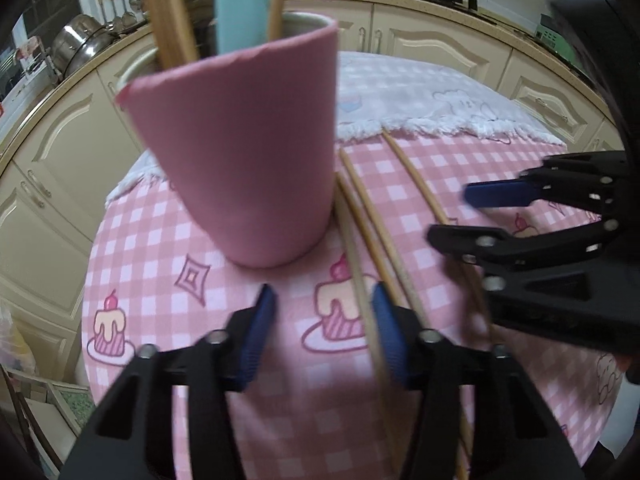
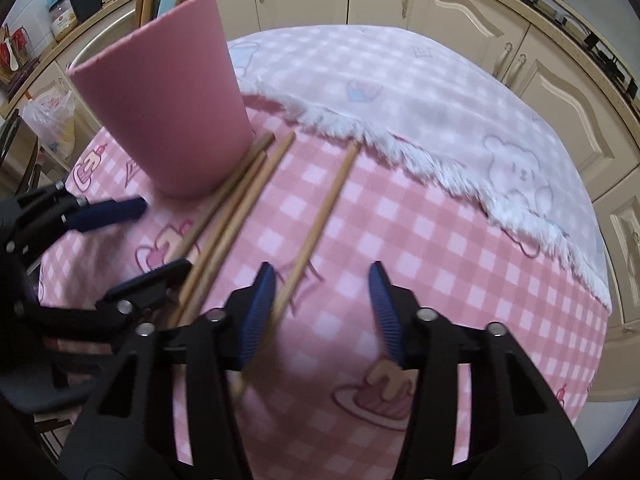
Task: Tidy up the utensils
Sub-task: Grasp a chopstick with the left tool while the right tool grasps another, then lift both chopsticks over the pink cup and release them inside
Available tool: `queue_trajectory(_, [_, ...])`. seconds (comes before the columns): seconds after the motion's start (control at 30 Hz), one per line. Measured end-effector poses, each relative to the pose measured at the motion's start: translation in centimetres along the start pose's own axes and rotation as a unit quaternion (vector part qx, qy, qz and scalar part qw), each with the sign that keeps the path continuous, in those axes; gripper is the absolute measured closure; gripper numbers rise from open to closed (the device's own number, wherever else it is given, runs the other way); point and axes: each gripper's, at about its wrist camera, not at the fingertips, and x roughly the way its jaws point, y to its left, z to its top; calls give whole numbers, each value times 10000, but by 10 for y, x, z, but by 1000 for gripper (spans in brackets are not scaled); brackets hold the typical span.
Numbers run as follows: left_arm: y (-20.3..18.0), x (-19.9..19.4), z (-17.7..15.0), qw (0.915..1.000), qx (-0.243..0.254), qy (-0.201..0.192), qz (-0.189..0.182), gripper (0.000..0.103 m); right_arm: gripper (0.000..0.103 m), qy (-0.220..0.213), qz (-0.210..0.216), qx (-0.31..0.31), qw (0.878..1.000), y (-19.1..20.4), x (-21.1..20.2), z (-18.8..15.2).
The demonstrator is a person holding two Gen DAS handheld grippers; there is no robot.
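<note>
- Tall pink cylindrical utensil cup (image 1: 244, 160) stands upright on the pink checked cake-print tablecloth (image 1: 168, 312), near the cloth's fluffy white fringed fold (image 2: 360, 128).
- Inside the cup: thin bamboo chopsticks (image 1: 164, 20) and a light-blue flat plastic utensil (image 1: 240, 4), all sticking out above the rim.
- Four loose bamboo chopsticks lie on the cloth right of the cup. Three (image 2: 236, 208) are bunched together, far ends touching or just beside the cup's base.
- The fourth, a lone bamboo chopstick (image 2: 324, 216), lies apart from the bunch, further right of the cup, far tip at the white fringe.
- Left gripper (image 1: 324, 332), black frame with blue pads, is in front of the cup, jaws apart, nothing clamped. One chopstick of the bunch passes just inside its right pad (image 1: 390, 332); contact can't be judged.
- Right gripper (image 2: 322, 312) is right of the cup, low over the cloth, jaws spread wide. The lone chopstick runs under or against its left pad (image 2: 256, 316); not gripped.
- Both grippers sit close together, right one angled toward the cup side.
- Behind the cup: cream kitchen cabinets (image 2: 440, 4), steel pots (image 1: 80, 40) on the counter.
</note>
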Motion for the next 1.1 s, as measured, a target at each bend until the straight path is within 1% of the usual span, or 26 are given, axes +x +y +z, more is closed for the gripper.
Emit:
queue_trajectory(0.03, [-2,0,1,10000,21,10,-29,81,73,-28,0,-76,10000,4,0,1])
queue_trajectory(0.1, [-6,0,3,9999,33,40,-125,97,86,-54,27,-208,9998,10,-1,-1])
queue_trajectory(0.2, [-12,-1,0,9998,82,58,-188,97,89,-9,131,-346,9993,12,-6,-10])
queue_trajectory(0.3, [-9,1,0,9996,-28,69,-285,96,90,21,259,-96,9996,3,-8,-12])
queue_trajectory(0.37, [-8,2,4,9996,-27,94,-272,96,90,-22,185,-108,9998,5,-6,-9])
queue_trajectory(0.43, [-11,4,6,9998,58,75,-181,97,90,-87,156,-186,9997,11,-5,-9])
queue_trajectory(0.5, [-13,3,6,9999,58,53,-154,97,94,-124,417,-70,9990,7,-8,-14])
queue_trajectory(0.53, [-12,1,5,9998,25,42,-217,98,94,-198,562,19,9982,2,-11,-18])
queue_trajectory(0.6, [-9,-2,0,9992,-127,25,-376,98,97,-291,709,187,9969,-7,-16,-27])
queue_trajectory(0.7, [-5,-9,-9,9984,-327,-59,-448,98,97,-456,1091,511,9917,-25,-25,-40])
queue_trajectory(0.87, [-5,-32,-18,9952,-543,-439,-683,98,97,-901,1460,814,9818,-46,-52,-52])
queue_trajectory(0.93, [-5,-44,-19,9930,-587,-668,-773,98,97,-1128,1620,887,9763,-49,-65,-57])
queue_trajectory(1.0, [-6,-58,-21,9903,-636,-897,-844,98,97,-1340,1660,905,9728,-51,-76,-60])
queue_trajectory(1.1, [-5,-80,-19,9836,-702,-1358,-955,98,97,-1707,1823,967,9635,-57,-91,-60])
